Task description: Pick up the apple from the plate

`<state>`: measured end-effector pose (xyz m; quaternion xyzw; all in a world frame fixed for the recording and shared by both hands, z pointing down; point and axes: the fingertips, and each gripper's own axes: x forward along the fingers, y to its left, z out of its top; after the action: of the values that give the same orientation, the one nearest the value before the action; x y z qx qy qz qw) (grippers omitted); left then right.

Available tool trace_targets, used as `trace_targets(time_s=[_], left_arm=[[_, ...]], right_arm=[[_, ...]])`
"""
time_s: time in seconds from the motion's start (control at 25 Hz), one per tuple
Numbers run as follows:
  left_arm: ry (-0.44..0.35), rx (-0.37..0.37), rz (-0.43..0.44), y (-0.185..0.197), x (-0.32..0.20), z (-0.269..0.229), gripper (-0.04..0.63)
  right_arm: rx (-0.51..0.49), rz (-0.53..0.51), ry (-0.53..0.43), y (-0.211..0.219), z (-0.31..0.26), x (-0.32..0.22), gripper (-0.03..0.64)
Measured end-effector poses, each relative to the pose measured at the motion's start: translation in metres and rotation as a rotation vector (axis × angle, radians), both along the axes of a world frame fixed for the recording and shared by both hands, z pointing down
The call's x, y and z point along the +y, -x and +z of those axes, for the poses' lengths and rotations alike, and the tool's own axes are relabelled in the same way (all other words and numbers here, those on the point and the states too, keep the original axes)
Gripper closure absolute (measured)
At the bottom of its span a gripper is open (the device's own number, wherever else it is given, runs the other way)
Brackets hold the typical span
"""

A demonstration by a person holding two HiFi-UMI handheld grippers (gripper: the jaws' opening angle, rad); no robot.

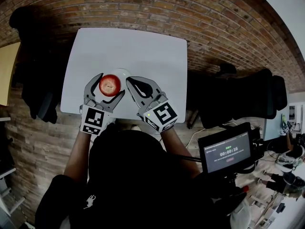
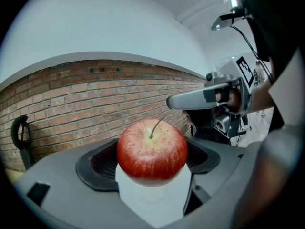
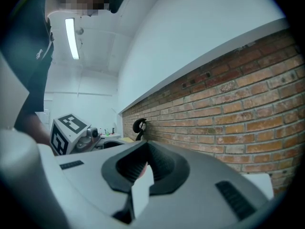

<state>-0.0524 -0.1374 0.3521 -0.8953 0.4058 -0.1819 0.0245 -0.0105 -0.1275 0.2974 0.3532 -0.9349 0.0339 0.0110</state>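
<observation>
Table point(image 1: 143, 46) fronts brick wall point(image 1: 143, 4); left claw point(image 1: 109, 88) grips apple point(image 1: 110, 82).

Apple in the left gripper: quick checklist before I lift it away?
1. Apple sits between the left gripper jaws, a pad on each side: ok.
2. Apple centred in the pads, stem up: ok.
3. Apple already clear of the plate: cannot tell.
4. Right gripper holds nothing, jaws together: ok.
5. Right gripper keeps off the apple: ok, it is beside it, by the plate.
</observation>
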Motion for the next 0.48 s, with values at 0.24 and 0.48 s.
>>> trace_targets(time_s=[0.24, 0.48], left_arm=[[0.009, 0.004, 0.006, -0.001, -0.001, 0.003, 0.179], [0.041, 0.009, 0.024, -0.002, -0.004, 0.013, 0.179]], right_arm=[[0.005, 0.003, 0.006, 0.0, 0.001, -0.001, 0.615], [0.018, 0.011, 0.043, 0.001, 0.011, -0.006, 0.615]])
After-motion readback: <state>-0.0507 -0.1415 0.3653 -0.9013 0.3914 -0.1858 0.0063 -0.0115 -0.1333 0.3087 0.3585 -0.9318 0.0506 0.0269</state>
